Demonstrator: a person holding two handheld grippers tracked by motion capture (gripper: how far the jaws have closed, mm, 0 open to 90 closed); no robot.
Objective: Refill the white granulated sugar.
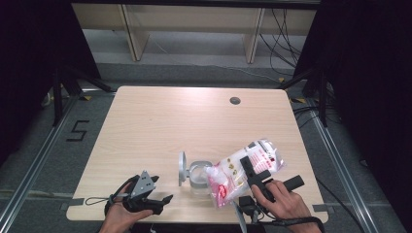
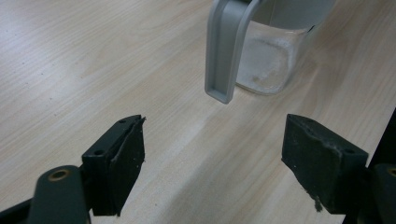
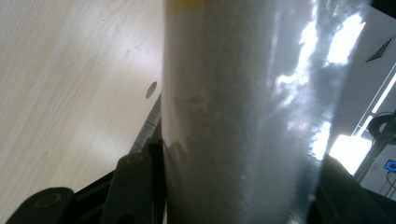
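A clear plastic bag of white granules point(image 1: 228, 174) with pink print hangs tilted over the table's front, its lower corner at the mouth of a small glass jar point(image 1: 198, 177). The jar's grey lid point(image 1: 182, 168) stands flipped open on its left side. My right gripper point(image 1: 252, 170) is shut on the bag's middle; in the right gripper view the bag point(image 3: 243, 116) fills the space between the jaws of that gripper point(image 3: 236, 186). My left gripper point(image 1: 163, 190) rests open near the front left edge, pointing at the jar. In its own view that gripper point(image 2: 212, 135) holds nothing, with the jar point(image 2: 268, 60) and lid point(image 2: 229, 46) just ahead.
The light wooden table point(image 1: 160, 126) has a round cable hole point(image 1: 235, 100) near its far edge. Wooden shelving point(image 1: 194, 29) stands beyond the table, and dark curtains hang on both sides. Cables lie on the floor at the right.
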